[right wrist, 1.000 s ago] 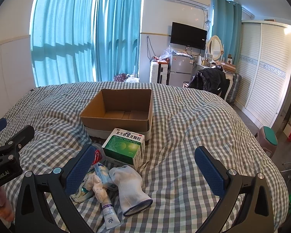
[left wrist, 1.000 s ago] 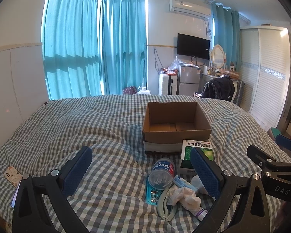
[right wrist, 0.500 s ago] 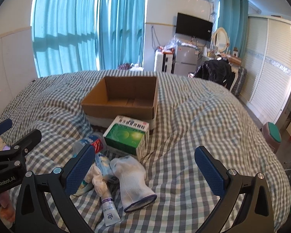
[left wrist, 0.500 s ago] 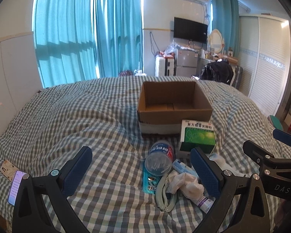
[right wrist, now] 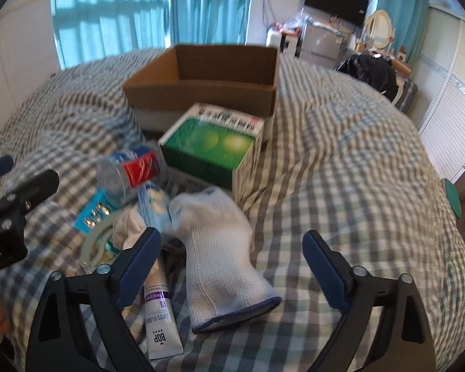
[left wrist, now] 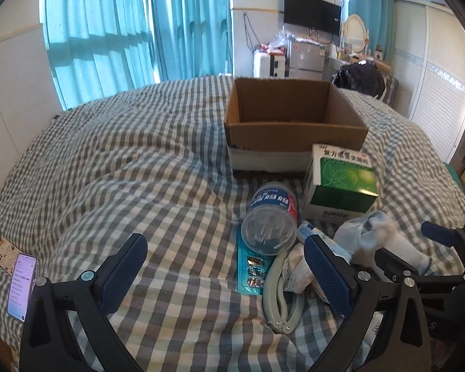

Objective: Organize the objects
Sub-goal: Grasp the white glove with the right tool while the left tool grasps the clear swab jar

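Both grippers have dropped closer to the clutter on the bed (left wrist: pixel 139 167). Left wrist: left gripper (left wrist: pixel 226 269) spread, empty, near the bottle (left wrist: pixel 271 217) before the cardboard box (left wrist: pixel 294 136). Right wrist: right gripper (right wrist: pixel 231 262) spread around the white glove (right wrist: pixel 223 257), not touching.

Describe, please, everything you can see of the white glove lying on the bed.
The white glove looks like knitted fabric with a dark blue trim around its open cuff. It lies limp on the checked bedspread, cuff towards the camera, far end towards the green medicine box. Its left edge meets the pile near a white tube. It lies below the gap between the fingers of the open right tool; contact is not visible.
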Action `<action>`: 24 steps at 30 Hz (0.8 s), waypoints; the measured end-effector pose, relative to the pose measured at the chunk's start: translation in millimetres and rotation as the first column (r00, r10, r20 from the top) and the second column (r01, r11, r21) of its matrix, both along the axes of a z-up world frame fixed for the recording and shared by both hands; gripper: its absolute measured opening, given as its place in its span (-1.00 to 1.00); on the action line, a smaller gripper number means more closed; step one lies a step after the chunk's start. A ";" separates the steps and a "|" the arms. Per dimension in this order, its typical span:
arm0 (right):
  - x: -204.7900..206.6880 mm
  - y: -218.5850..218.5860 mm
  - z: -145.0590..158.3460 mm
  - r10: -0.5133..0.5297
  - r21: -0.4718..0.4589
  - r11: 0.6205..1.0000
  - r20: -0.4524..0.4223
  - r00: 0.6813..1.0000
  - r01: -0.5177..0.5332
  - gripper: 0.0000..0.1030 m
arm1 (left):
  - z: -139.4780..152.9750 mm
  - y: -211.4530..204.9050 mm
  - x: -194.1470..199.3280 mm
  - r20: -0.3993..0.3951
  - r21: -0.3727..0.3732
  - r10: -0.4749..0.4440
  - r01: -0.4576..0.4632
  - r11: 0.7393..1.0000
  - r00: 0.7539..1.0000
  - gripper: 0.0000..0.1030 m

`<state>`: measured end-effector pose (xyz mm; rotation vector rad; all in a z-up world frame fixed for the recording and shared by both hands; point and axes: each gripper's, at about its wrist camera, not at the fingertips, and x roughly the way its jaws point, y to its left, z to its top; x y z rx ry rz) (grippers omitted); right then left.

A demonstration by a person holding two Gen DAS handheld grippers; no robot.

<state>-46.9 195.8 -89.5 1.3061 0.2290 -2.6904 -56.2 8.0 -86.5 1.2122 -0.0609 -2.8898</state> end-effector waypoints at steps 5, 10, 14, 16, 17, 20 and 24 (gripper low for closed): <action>-11.7 -1.6 -16.0 0.048 -0.023 0.999 0.076 0.996 -0.046 -0.05 | -15.4 6.2 -19.6 0.056 0.006 -0.012 0.011 1.000 0.998 1.00; -21.3 0.5 -17.7 0.093 -0.073 0.994 0.088 0.992 -0.087 -0.28 | -32.2 14.5 -45.4 0.123 0.015 -0.023 0.021 1.000 0.992 1.00; -30.5 5.0 -6.8 0.090 -0.067 0.994 0.063 0.994 -0.086 -0.30 | -42.3 19.4 -63.8 0.163 0.030 -0.024 0.019 0.999 0.986 1.00; -35.7 6.6 -3.7 0.090 -0.061 0.994 0.051 0.995 -0.087 -0.30 | -47.0 20.7 -71.4 0.178 0.045 -0.027 0.019 0.999 0.984 1.00; -37.9 7.5 -3.1 0.090 -0.062 0.994 0.050 0.995 -0.086 -0.30 | -49.4 21.1 -76.0 0.187 0.051 -0.027 0.018 0.999 0.982 1.00; -40.6 8.5 -5.5 0.098 -0.073 0.993 0.054 0.994 -0.094 -0.30 | -56.9 22.7 -86.5 0.210 0.062 -0.030 0.017 0.998 0.977 0.99; -43.4 8.6 -12.1 0.112 -0.080 0.991 0.064 0.992 -0.107 -0.30 | -64.3 24.7 -93.7 0.230 0.092 -0.049 0.028 0.995 0.972 0.78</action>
